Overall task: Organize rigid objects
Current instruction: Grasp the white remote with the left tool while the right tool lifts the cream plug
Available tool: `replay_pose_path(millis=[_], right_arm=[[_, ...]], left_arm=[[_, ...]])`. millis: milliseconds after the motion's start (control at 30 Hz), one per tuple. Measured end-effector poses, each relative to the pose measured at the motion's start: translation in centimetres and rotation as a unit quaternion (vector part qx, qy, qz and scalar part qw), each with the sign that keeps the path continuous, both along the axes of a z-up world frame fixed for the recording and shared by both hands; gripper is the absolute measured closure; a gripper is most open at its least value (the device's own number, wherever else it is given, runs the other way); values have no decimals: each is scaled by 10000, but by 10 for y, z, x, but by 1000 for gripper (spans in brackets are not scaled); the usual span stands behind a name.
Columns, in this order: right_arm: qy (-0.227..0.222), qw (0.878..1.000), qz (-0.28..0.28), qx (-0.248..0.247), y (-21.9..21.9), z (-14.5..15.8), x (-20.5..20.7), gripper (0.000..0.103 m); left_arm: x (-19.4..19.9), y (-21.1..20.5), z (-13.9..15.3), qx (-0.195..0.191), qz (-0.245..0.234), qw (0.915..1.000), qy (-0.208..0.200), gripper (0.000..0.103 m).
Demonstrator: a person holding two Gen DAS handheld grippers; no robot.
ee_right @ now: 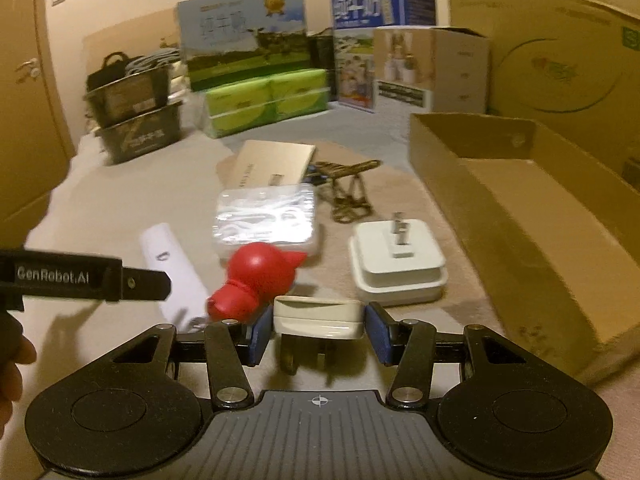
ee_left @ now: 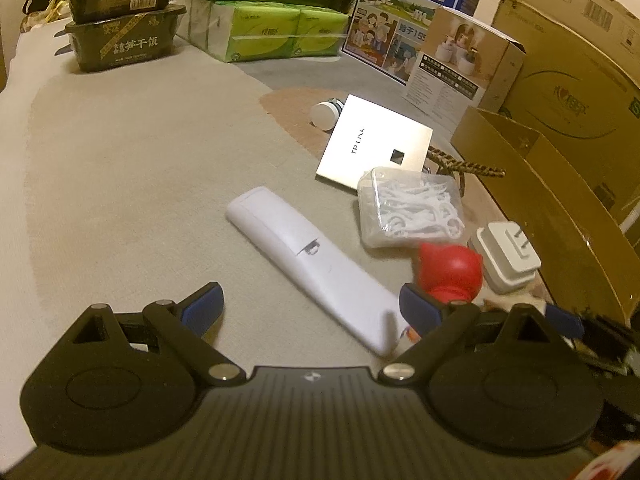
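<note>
The right gripper clamped a cream plastic plug adapter; the left gripper stood wide, empty. Next, likely the open brown cardboard box.

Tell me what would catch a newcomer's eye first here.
The red toy stands out, bright among pale items in the middle of the cloth. Just in front of it, the right gripper clamps a cream plug adapter. To the right sits an open cardboard box.

Two plug adapters; one red toy.
</note>
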State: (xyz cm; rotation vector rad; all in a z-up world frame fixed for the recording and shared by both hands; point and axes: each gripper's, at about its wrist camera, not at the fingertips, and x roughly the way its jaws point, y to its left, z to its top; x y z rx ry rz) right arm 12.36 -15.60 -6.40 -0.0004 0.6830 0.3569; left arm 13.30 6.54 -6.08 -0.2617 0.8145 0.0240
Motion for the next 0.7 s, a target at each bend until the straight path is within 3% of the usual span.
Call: replay_pose_path(millis=[133,267,433,500,633,700], right_arm=[[-33,9999,-67,-92,-6,-1,-1,52],[-43,9999,-45,-111,-7,-1,-1,52],[-73,9999,-10,-151,-6,-2,-1,52],[-67,9999,-23,-137,-6,-2,-2,52],[-53,9999,-53,-113,-7,0,-3,52],[-40,9999,-75,-83,-8,0,-3,52]], left_arm=[[16,-7,-7,16,77,10000,17,10],[30,-15,-11,301,128,9995,-39,10],[32,-19,-13,873,-7,9962,31,28],[26,-14,-12,861,-76,9962,52,33],[12,-6,-8,858,-224,9960,79,53],[8,-3,-6,858,-273,9959,73,55]])
